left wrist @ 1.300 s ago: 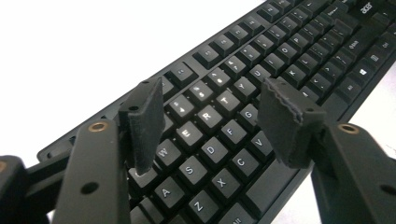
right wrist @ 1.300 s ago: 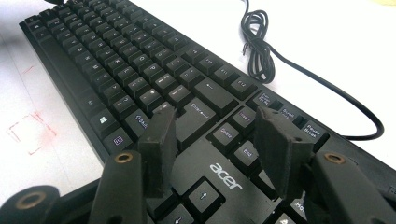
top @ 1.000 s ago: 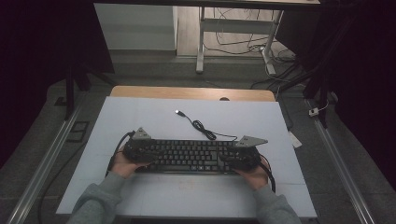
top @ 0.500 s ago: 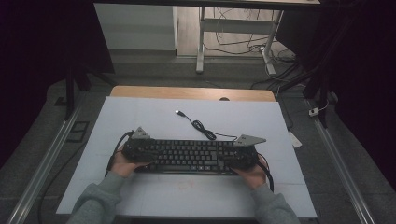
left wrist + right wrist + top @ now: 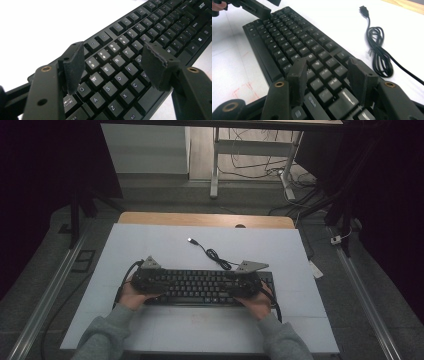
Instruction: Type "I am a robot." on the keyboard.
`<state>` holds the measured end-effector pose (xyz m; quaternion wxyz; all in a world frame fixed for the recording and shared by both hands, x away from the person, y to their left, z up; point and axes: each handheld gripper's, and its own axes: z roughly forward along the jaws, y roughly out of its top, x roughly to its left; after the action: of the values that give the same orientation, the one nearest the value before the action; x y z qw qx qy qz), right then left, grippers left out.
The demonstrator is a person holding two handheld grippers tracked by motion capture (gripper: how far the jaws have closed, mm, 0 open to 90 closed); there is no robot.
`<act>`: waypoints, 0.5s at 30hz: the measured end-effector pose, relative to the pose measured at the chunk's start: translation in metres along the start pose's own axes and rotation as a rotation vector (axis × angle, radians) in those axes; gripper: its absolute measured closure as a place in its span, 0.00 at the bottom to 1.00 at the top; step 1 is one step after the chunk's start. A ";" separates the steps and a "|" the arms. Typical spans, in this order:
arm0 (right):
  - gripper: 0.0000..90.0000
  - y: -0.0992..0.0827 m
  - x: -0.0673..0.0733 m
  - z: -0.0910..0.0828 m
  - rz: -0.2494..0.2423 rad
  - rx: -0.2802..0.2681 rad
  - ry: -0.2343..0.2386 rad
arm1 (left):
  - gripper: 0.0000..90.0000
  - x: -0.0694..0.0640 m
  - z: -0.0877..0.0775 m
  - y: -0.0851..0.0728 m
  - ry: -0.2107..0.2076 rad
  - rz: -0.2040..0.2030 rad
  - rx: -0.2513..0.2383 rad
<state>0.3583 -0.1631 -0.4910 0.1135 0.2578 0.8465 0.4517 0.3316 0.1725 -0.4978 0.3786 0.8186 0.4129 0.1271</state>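
My left hand-held gripper (image 5: pixel 112 62) hangs over the left end of the black keyboard (image 5: pixel 202 286), its jaws spread with the Q-W-E-R keys showing between them and nothing pinched. My right hand-held gripper (image 5: pixel 325 75) sits over the right end, jaws also apart, straddling a few keys without pressing on any. In the high view the left hand-held gripper (image 5: pixel 145 279) is at about 9 o'clock of the keyboard and the right one (image 5: pixel 247 281) at about 3 o'clock.

The keyboard lies flat on the white table (image 5: pixel 150 240), toward my edge of it and roughly centred, its long side running across in front of me. Its cable (image 5: pixel 212 254) trails off toward 12 o'clock in a loose coil, and the USB plug (image 5: pixel 190 240) lies free on the table, connected to nothing.

As I judge it, the work is at an early or between stage: both tools are placed at the ends but neither has a hold. If the keyboard is to be shifted or lifted, closing on its edges is yet to come; the cable is untouched.
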 end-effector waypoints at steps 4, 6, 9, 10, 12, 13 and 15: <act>0.57 0.004 0.002 0.005 -0.006 0.008 0.003 | 0.40 0.000 0.000 0.000 0.000 0.002 0.002; 0.57 0.005 0.003 0.009 -0.005 0.006 0.010 | 0.40 0.000 0.001 0.000 -0.001 0.003 0.003; 0.58 0.008 0.004 0.014 -0.004 0.010 0.009 | 0.40 0.000 0.000 0.000 -0.002 0.003 0.002; 0.58 0.010 0.004 0.016 -0.002 0.008 0.011 | 0.40 0.000 0.000 0.000 -0.002 0.003 0.003; 0.58 0.011 0.006 0.019 -0.007 0.014 0.013 | 0.40 0.000 0.000 0.000 0.000 0.002 0.002; 0.58 0.012 0.006 0.022 -0.004 0.011 0.019 | 0.40 0.000 0.000 0.000 -0.001 0.002 0.002; 0.59 0.014 0.007 0.025 -0.004 0.013 0.023 | 0.40 0.000 0.000 0.000 -0.001 0.003 0.002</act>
<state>0.3675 -0.1354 -0.4937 0.1030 0.2518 0.8513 0.4487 0.3318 0.1724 -0.4978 0.3777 0.8197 0.4116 0.1269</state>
